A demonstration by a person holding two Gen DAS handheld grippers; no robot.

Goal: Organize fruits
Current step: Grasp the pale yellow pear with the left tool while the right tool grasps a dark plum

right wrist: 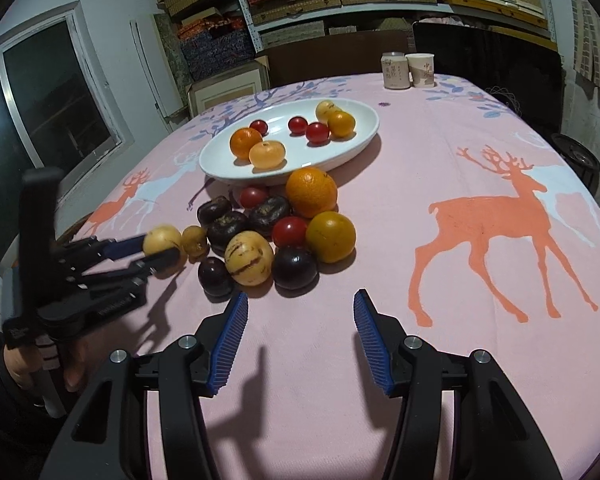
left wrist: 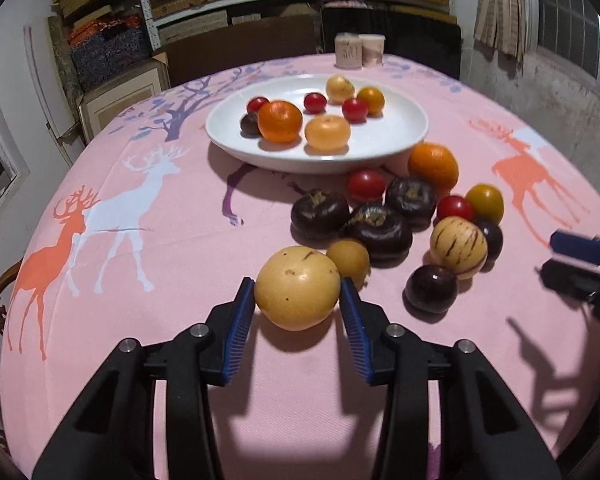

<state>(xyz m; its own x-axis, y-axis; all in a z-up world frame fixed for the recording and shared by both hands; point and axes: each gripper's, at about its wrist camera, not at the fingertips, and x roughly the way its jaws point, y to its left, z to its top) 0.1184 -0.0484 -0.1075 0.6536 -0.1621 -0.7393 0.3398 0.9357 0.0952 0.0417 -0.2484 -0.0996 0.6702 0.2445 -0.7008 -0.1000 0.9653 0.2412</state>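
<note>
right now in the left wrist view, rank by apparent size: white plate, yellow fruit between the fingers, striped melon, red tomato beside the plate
1. white plate
2. yellow fruit, though nearest the camera, so enlarged
3. striped melon
4. red tomato

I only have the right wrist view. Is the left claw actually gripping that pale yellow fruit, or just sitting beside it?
Observer: It is gripping it. In the left wrist view the pale yellow fruit sits between the pads of the left claw, and both pads meet its sides.
Operator: Okay. I count seven fruits on the plate, is that right?
Observer: There are eight. A dark fruit lies on the white plate right behind the orange mandarin, which blocks it from your camera.
</note>
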